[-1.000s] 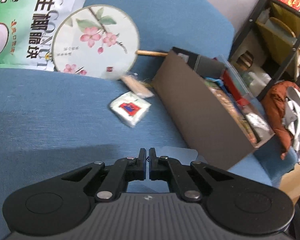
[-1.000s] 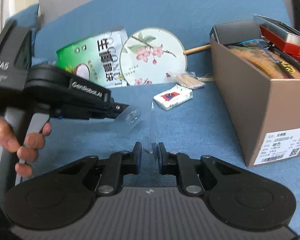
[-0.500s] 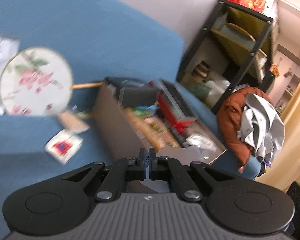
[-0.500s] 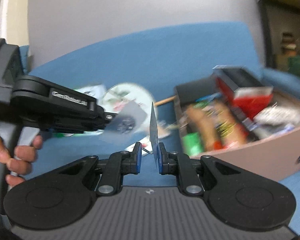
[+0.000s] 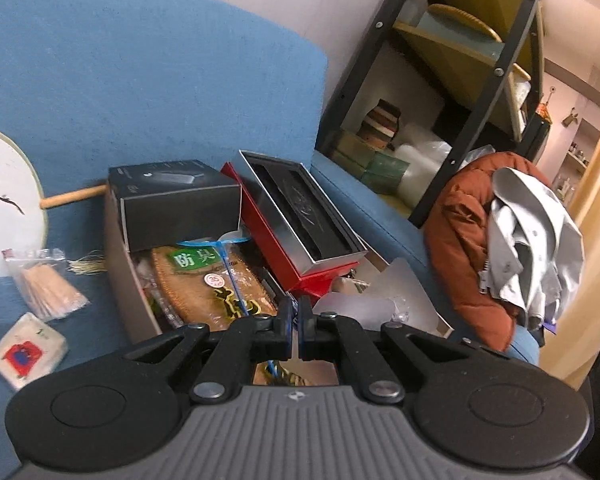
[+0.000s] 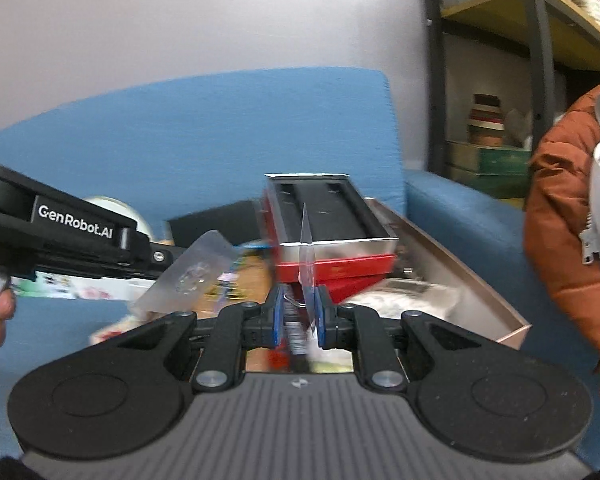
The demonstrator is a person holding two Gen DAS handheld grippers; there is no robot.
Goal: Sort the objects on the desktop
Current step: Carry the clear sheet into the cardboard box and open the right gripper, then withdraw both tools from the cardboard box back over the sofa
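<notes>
A brown cardboard box (image 5: pixel 118 248) on the blue sofa holds a black box (image 5: pixel 172 196), an open red case (image 5: pixel 300 208) and a snack packet (image 5: pixel 212 284). My left gripper (image 5: pixel 296 330) is shut on a small clear plastic bag (image 6: pixel 196 272), held over the box; the bag shows in the right wrist view. My right gripper (image 6: pixel 298 314) is shut on another thin clear plastic packet (image 6: pixel 308 248), edge-on, also above the box (image 6: pixel 460 272).
On the seat left of the box lie a round flower fan (image 5: pixel 4 200), a bag of toothpicks (image 5: pixel 44 284) and a tissue pack (image 5: pixel 26 350). A black shelf (image 5: pixel 460 100) and an orange jacket (image 5: pixel 472 256) stand to the right.
Both grippers have moved right and up from over the seat to above the cardboard box, each still holding its clear packet.
</notes>
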